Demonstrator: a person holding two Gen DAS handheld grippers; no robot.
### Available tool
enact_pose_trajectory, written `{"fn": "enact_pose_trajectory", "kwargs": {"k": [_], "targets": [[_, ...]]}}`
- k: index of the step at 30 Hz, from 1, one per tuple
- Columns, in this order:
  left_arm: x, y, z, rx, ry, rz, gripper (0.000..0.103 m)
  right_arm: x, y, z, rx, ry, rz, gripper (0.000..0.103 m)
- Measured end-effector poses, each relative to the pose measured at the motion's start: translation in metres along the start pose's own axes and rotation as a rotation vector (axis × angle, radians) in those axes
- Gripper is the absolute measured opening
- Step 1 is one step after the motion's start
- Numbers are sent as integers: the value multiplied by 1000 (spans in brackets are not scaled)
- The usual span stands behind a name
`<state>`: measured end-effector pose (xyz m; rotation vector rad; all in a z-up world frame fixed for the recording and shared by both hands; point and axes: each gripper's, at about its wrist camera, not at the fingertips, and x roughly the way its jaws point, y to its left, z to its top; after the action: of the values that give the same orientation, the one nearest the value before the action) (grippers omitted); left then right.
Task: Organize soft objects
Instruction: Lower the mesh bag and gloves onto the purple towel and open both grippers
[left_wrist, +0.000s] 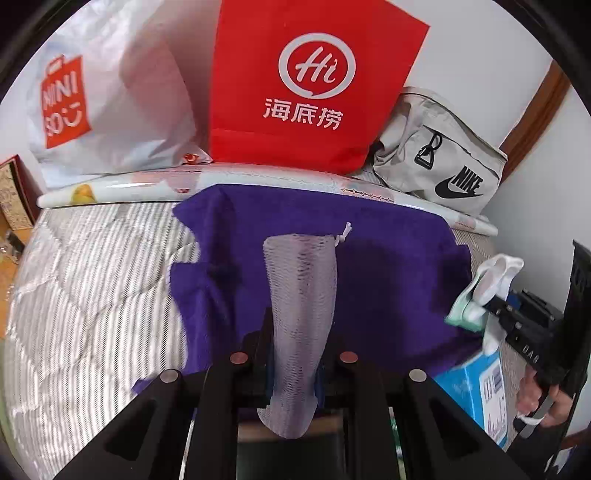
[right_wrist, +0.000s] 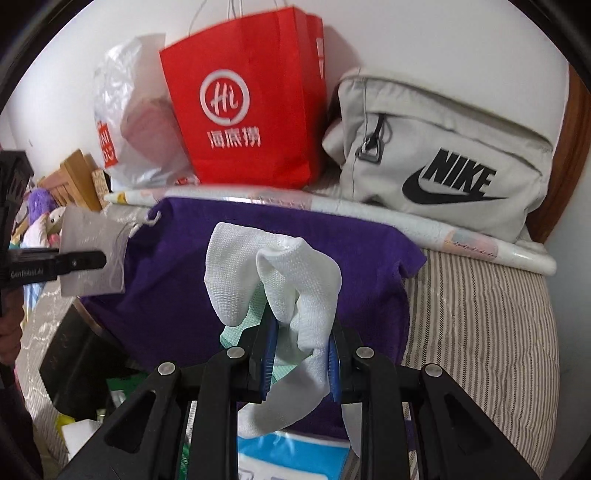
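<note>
My left gripper (left_wrist: 295, 328) is shut on a pale mesh drawstring pouch (left_wrist: 301, 295) and holds it above a purple towel (left_wrist: 388, 266) spread on the striped bed. The right wrist view shows the same gripper (right_wrist: 99, 260) and pouch (right_wrist: 92, 254) at the far left. My right gripper (right_wrist: 300, 328) is shut on white socks with a mint-green part (right_wrist: 280, 277), held over the purple towel (right_wrist: 166, 288). In the left wrist view the right gripper (left_wrist: 487, 299) and its socks (left_wrist: 487, 280) are at the right edge.
At the back stand a red paper bag (left_wrist: 306, 85), a white Miniso plastic bag (left_wrist: 103, 99) and a grey Nike bag (right_wrist: 443, 162). A rolled sheet (left_wrist: 122, 190) lies before them. A blue and white box (left_wrist: 476, 384) sits at the bed's near edge. Striped bedding (right_wrist: 480, 314) lies on both sides.
</note>
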<state>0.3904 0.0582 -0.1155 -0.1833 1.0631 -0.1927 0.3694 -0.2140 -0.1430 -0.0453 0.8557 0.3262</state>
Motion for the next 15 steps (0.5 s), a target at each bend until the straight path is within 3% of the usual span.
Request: {"fn": "enact_pose_trajectory", "kwargs": {"k": [8,15], "targets": [[34,-6,24,4,34,-36,15,26,-6,4,-9,51,4,24],[59,-6,42,23,69,-19,15,45,-6,7,-34,110,14,24]]}}
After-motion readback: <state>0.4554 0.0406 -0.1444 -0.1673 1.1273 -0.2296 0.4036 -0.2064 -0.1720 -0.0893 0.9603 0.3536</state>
